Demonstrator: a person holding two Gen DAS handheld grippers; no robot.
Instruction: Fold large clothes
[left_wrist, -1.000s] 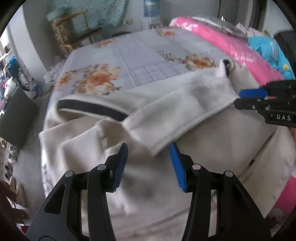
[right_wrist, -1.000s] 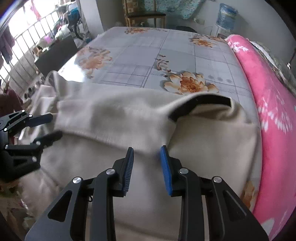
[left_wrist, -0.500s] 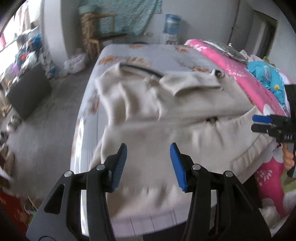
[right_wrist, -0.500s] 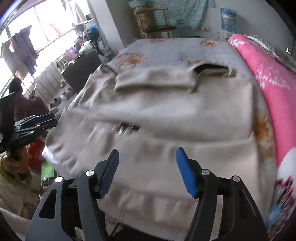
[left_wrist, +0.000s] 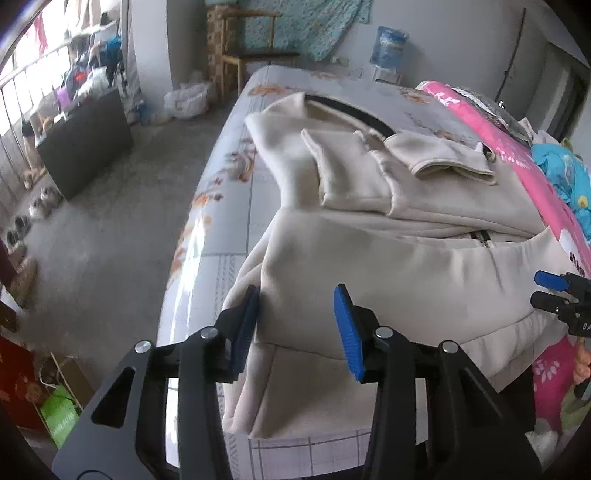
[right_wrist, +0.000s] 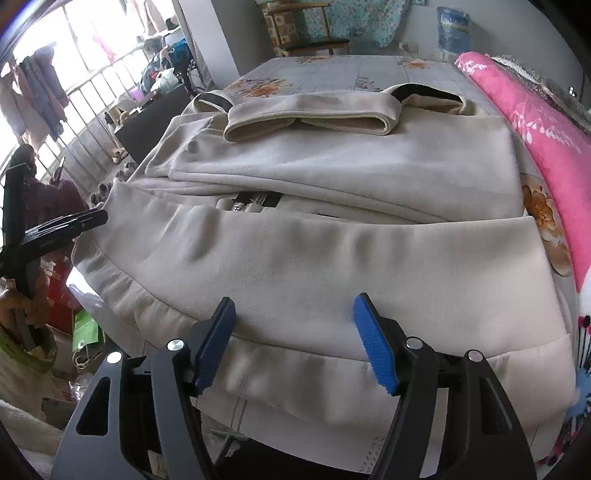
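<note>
A large cream jacket (left_wrist: 388, 266) with a dark collar lies on the bed, its sleeves folded across the chest; it also fills the right wrist view (right_wrist: 332, 236). Its hem hangs over the bed's near edge. My left gripper (left_wrist: 295, 325) is open and empty above the hem's left corner. My right gripper (right_wrist: 295, 339) is open and empty just above the hem's middle. The right gripper shows at the far right in the left wrist view (left_wrist: 554, 291), and the left gripper at the left in the right wrist view (right_wrist: 62, 229).
The bed has a floral grey sheet (left_wrist: 229, 206). A pink quilt (right_wrist: 546, 133) lies along its right side. A dark cabinet (left_wrist: 85, 147), shoes and a wooden chair (left_wrist: 251, 55) stand on the floor to the left. A water jug (right_wrist: 452, 26) stands by the far wall.
Both grippers have pulled back from the folded sleeves toward the hem at the bed's near edge. The right gripper's jaws have opened wider. The jacket lies still.
</note>
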